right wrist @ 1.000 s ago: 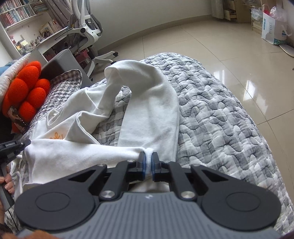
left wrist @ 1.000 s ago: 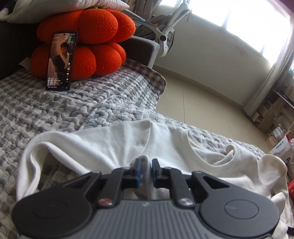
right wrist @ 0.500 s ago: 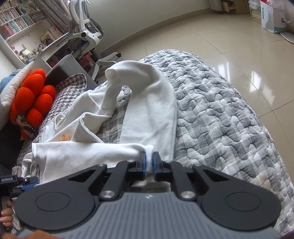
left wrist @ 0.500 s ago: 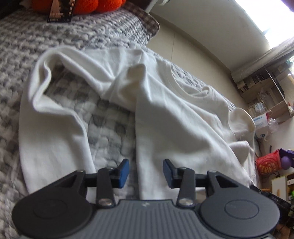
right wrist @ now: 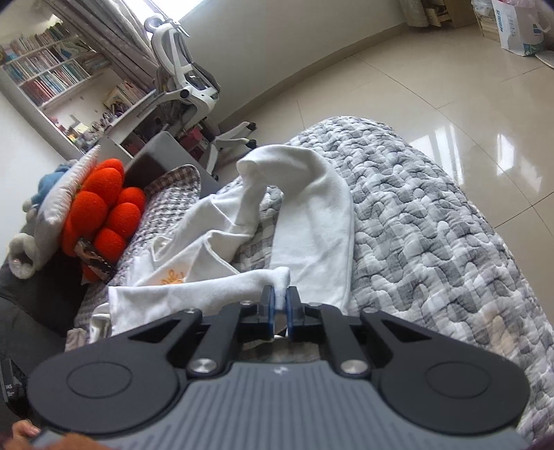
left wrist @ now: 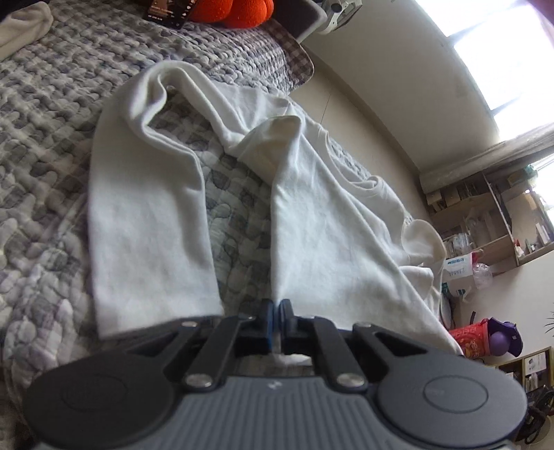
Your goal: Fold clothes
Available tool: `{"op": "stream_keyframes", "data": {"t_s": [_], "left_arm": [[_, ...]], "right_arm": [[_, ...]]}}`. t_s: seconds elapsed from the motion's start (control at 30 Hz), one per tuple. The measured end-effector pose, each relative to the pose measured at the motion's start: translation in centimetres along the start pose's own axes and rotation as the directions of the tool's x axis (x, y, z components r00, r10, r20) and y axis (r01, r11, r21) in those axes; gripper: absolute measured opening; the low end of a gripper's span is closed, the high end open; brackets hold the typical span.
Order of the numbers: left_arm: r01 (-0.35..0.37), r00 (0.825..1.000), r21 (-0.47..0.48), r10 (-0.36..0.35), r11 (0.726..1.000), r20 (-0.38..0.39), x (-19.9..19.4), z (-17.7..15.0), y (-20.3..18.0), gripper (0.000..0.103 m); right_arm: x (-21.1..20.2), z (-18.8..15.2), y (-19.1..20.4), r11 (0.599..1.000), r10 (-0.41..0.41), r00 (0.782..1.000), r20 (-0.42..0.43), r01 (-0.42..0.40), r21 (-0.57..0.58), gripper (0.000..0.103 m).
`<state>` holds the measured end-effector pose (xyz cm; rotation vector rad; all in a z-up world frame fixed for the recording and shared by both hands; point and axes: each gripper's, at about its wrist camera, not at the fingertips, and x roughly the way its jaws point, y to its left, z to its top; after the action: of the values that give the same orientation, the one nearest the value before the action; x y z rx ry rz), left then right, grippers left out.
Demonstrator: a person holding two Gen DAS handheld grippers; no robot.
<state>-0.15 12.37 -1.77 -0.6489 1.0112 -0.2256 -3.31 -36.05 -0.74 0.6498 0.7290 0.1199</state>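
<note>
A white long-sleeved shirt (left wrist: 329, 242) lies crumpled on a grey quilted bed cover (left wrist: 45, 173). One sleeve (left wrist: 149, 225) runs toward me on the left. My left gripper (left wrist: 276, 311) is at the near edge of the shirt's body. Its jaws are closing tight, with a fold of white cloth pinched between the blue pads. In the right wrist view the shirt (right wrist: 311, 221) shows a small orange print (right wrist: 171, 277). My right gripper (right wrist: 280, 297) is shut on a bunched white corner of it, held just above the cover.
An orange pumpkin-shaped cushion (right wrist: 100, 214) with a phone (left wrist: 169, 14) leaning on it sits at the bed's head, beside a grey pillow. A white office chair (right wrist: 187, 83) and bookshelves stand beyond. The bed's edge drops to the glossy tiled floor (right wrist: 415, 79) on the right.
My left gripper opened, moved from the collar area down to the shirt's near edge, and closed on it. The right gripper kept its grip and rose a little.
</note>
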Motion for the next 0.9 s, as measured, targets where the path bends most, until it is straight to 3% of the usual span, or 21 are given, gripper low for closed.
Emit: {"op": "stream_keyframes", "data": {"t_s": [0.2, 0.37, 0.53, 0.8, 0.87, 0.9], "left_arm": [[0.028, 0.999, 0.041, -0.029, 0.999, 0.019, -4.7, -0.9, -0.1, 0.003], [0.023, 1.000, 0.106, -0.021, 0.994, -0.022, -6.5, -2.0, -0.3, 0.004], [0.009, 0.996, 0.188, 0.007, 0.982, -0.086, -7.3, -3.6, 0.3, 0.004], [-0.074, 0.978, 0.325, 0.132, 0.943, -0.162, -6.2, -5.5, 1.5, 0.005], [-0.089, 0.975, 0.356, 0.154, 0.930, -0.158, -6.4, -5.5, 1.7, 0.010], [-0.094, 0.975, 0.366, 0.159, 0.926, -0.154, -6.5, -5.5, 1.7, 0.022]], "right_arm": [[-2.5, 0.4, 2.4, 0.997, 0.050, 0.999, 0.003, -0.050, -0.053, 0.009], [-4.0, -0.7, 4.1, 0.989, 0.050, 0.998, -0.034, -0.054, -0.141, 0.009], [-5.6, -3.2, 3.9, 0.977, 0.056, 0.994, -0.097, -0.075, -0.201, 0.009], [-6.2, -6.8, 3.0, 0.963, 0.009, 0.979, -0.205, -0.063, -0.263, 0.011], [-5.9, -7.2, 2.8, 0.961, -0.013, 0.975, -0.221, -0.049, -0.271, 0.017], [-5.7, -7.2, 2.7, 0.961, -0.019, 0.975, -0.221, -0.043, -0.273, 0.017]]}}
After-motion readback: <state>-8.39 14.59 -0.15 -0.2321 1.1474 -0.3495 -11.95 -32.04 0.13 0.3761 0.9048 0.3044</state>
